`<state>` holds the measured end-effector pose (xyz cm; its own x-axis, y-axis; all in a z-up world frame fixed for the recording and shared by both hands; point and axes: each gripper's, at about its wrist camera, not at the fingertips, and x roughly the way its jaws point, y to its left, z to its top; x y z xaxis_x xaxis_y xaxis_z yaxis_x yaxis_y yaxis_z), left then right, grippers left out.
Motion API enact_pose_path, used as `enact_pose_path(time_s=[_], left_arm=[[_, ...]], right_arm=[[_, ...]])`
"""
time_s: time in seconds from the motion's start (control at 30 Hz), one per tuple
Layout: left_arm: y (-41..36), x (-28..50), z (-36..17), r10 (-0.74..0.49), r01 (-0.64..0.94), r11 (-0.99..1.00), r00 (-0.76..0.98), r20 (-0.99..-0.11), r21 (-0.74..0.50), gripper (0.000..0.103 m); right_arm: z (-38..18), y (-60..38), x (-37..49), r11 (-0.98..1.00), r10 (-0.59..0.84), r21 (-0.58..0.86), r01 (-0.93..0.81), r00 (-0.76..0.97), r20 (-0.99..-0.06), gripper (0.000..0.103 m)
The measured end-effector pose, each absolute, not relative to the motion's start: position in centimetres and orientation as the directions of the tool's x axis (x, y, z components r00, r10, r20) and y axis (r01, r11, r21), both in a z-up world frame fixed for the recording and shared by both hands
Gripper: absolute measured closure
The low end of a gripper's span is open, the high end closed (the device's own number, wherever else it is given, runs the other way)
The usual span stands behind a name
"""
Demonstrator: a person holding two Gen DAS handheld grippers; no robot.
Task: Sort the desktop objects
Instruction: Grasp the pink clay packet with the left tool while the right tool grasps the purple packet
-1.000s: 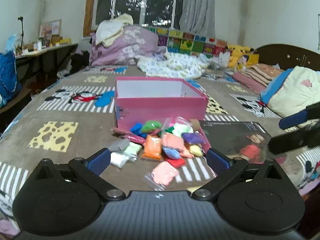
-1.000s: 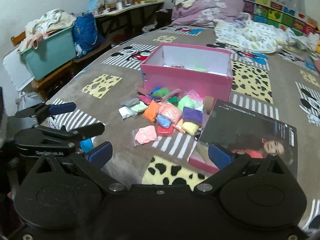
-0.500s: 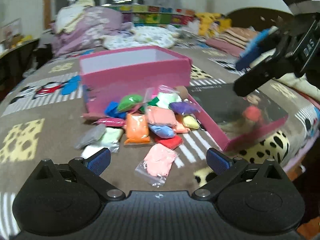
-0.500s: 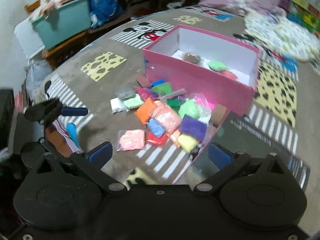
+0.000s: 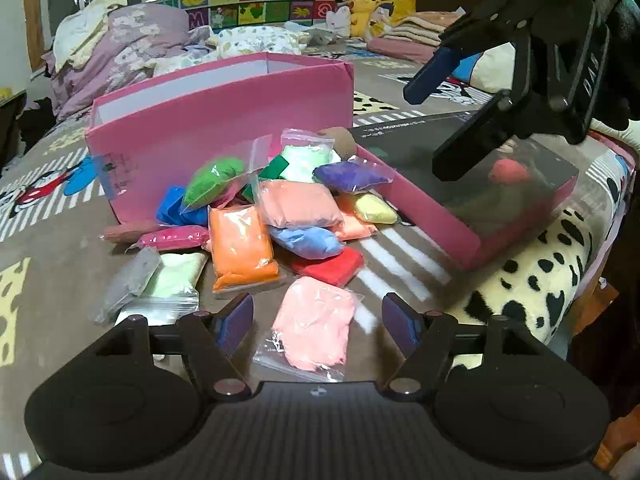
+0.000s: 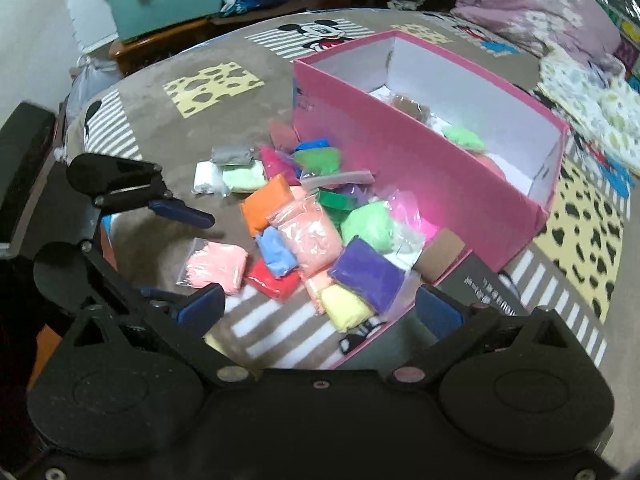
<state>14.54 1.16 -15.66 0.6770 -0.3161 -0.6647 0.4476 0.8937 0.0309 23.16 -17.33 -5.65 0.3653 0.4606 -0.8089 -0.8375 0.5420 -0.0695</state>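
Clay bags heaped before the pink box

From the left wrist we see our left gripper (image 5: 318, 318) with jaws spread wide, low over the pink bag (image 5: 316, 322), which lies on the blanket (image 5: 52, 240) apart from the heap. From the right wrist, our right gripper (image 6: 318, 308) hangs open above the yellow bag (image 6: 345, 303) and purple bag (image 6: 366, 274), near the pink box (image 6: 404, 160).
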Motion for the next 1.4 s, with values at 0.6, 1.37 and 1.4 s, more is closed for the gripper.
enact_pose_path(time_s=[0.6, 1.37, 1.4], left_arm=[[1.5, 15.1, -17.1, -0.322, 0.484, 0.874, 0.643, -0.695, 0.042, 0.054], [3.5, 14.0, -14.3, -0.362, 0.447, 0.894, 0.688, -0.629, -0.025, 0.061], [3.6, 13.9, -14.2, -0.362, 0.445, 0.895, 0.690, -0.626, -0.027, 0.061]], right_arm=[[-8.3, -14.7, 24.6, 0.366, 0.441, -0.191, -0.911, 0.350, -0.826, 0.004], [-10.2, -14.6, 27.2, 0.288, 0.378, -0.231, -0.929, 0.333, -0.864, 0.036], [-10.3, -14.5, 27.4, 0.291, 0.375, -0.228, -0.929, 0.330, -0.866, 0.036]])
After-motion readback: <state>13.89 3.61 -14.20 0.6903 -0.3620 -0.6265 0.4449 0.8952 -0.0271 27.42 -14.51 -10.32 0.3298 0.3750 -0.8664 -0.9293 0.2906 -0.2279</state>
